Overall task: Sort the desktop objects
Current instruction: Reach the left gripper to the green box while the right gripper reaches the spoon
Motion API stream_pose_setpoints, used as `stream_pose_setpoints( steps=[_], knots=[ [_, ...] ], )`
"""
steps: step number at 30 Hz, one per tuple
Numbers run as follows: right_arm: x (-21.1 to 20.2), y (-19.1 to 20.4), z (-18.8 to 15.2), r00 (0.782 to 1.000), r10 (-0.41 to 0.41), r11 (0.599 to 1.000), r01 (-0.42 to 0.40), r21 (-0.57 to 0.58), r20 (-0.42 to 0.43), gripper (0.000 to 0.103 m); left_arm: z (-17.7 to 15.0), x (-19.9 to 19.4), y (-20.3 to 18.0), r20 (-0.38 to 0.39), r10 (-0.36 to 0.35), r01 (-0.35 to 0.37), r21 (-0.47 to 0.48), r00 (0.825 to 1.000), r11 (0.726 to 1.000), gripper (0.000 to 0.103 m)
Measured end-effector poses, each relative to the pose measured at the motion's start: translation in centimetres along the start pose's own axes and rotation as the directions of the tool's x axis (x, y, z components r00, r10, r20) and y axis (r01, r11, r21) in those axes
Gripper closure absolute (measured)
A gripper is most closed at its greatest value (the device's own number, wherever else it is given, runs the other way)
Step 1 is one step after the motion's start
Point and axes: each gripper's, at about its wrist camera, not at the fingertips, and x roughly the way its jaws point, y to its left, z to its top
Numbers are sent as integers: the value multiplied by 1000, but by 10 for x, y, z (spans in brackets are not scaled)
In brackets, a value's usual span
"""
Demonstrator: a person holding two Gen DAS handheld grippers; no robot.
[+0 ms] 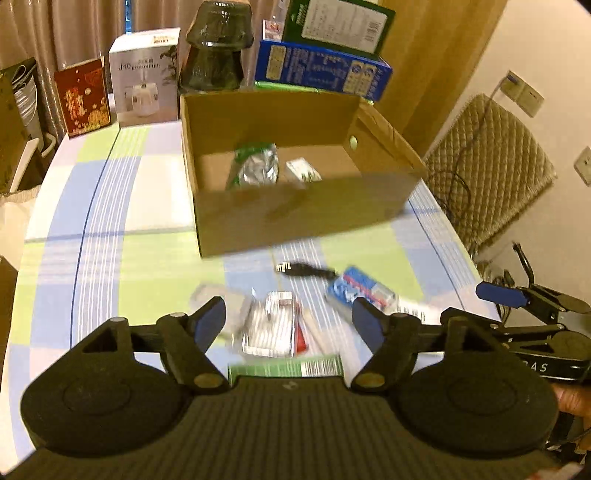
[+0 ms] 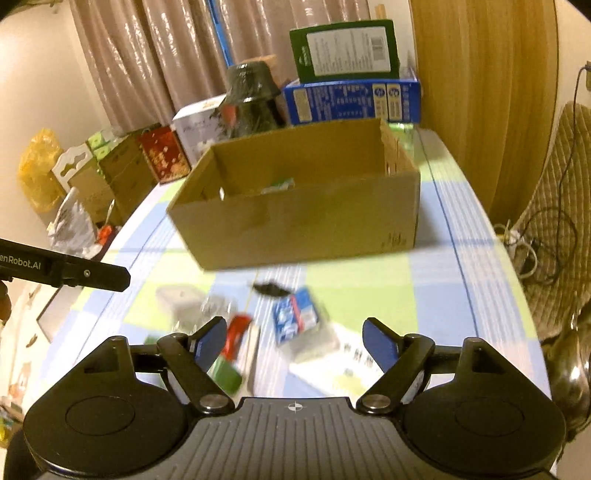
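Note:
An open cardboard box [image 1: 295,218] [image 2: 306,225] stands mid-table, with a green-and-silver packet [image 1: 256,166] and a small white pack [image 1: 303,170] inside. In front of it lie small items: a black cable plug [image 1: 303,269] [image 2: 273,288], a blue-and-white pack [image 1: 364,290] [image 2: 295,315], a silver blister pack [image 1: 273,325], a red-and-green item [image 2: 232,350] and a green card [image 1: 284,367]. My left gripper [image 1: 288,321] hangs open above the silver pack, nothing between its fingers. My right gripper [image 2: 293,341] is open over the blue pack, holding nothing, and shows at the right edge [image 1: 532,314] of the left wrist view.
Boxes line the table's far edge: a white one [image 1: 146,74], a red one [image 1: 83,98], a blue one [image 1: 321,70] with a green one [image 1: 336,22] on top, and a dark glass vessel [image 1: 218,48]. A quilted chair [image 1: 487,166] stands to the right. White paper [image 2: 343,365] lies near me.

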Motion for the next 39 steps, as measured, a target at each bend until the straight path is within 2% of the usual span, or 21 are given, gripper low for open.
stream_pose_setpoints(
  steps=[3,11,15,20,28,39],
  knots=[
    [-6,6,-24,1000,11,1000,-11,-2,-15,25,-26,-1,-1,-13,3,-3,26,1000,1000,21],
    [-6,18,-66,998,3,1000,-4,-9,-63,25,-80,1,-2,-14,36,-33,191,999,981,19],
    [-2,24,-82,996,8,1000,-10,-13,-87,25,-97,6,-2,-21,41,-33,289,999,957,19],
    [8,32,-92,994,7,998,-13,-56,-109,25,-108,16,-4,-29,52,-35,420,998,907,19],
    [30,35,-98,991,-3,995,-11,-103,-137,25,-112,41,-6,-70,31,18,610,997,792,19],
    [75,41,-100,984,17,983,-49,-178,-178,25,-90,83,5,-140,2,101,723,990,683,23]
  ],
)
